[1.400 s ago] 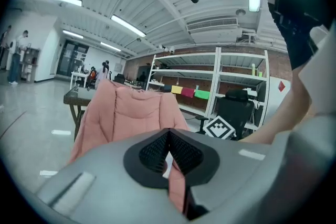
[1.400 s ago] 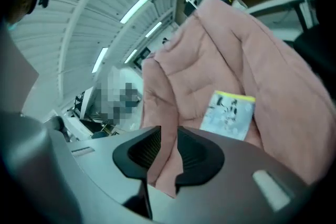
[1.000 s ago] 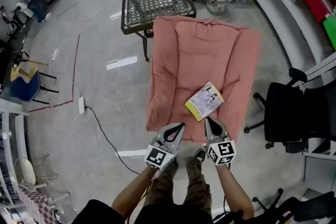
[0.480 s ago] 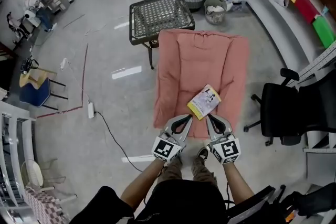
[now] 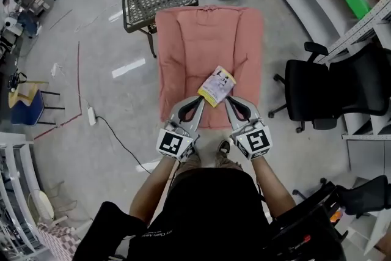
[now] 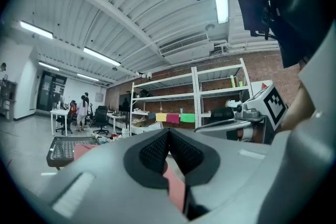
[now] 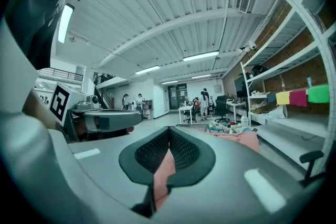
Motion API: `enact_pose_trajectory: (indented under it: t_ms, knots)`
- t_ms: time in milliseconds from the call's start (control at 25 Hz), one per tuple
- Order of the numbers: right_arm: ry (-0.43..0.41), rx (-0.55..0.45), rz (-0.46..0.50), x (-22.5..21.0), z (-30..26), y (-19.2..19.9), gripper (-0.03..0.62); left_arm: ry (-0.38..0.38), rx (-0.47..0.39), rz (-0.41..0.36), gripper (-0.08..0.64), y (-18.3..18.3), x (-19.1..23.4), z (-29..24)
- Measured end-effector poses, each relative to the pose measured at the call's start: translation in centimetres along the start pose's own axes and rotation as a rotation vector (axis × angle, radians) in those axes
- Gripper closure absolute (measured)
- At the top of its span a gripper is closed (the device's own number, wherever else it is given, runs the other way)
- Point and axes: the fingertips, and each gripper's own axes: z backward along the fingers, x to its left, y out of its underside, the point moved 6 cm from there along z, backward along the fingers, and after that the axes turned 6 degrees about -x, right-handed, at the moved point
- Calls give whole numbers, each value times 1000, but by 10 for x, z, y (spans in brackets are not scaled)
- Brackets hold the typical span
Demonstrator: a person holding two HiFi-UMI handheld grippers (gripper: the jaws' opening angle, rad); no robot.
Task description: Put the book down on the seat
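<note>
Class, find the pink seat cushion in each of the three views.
Head view: pink seat cushion, centre.
Left gripper view: pink seat cushion, low left.
Right gripper view: pink seat cushion, right of centre.
Shared landmark: green box on the shelving.

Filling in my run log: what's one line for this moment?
book: lying on pink seat | left gripper: shut, empty | right gripper: shut, empty | task: book already down

Bright, even ceiling-strip light (image 7: 201,55); heavy fisheye edge distortion.
</note>
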Motion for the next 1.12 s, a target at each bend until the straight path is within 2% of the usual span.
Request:
enact_pose_trajectory:
  t_ms: [120, 400, 560, 640, 800, 1120]
  knots:
    - [6, -24, 4, -1, 0, -4, 580, 7, -59, -48, 560, -5, 1, -5]
    - [-33, -50, -11, -2, 22, -17, 580, -13, -44, -61, 560, -6, -32, 8]
    - [-40, -69, -24, 7, 37, -24, 580, -12, -78, -85, 560, -15, -46, 25]
    - [-41, -78, -10, 22, 51, -23, 580, 14, -57, -104, 560, -20, -59, 42]
    - [-21, -79, -6, 60, 75, -27, 580, 54, -72, -98, 560, -28, -77, 80]
    - [43, -74, 11, 159, 143, -28, 580, 89, -113, -47, 560, -37, -112, 178]
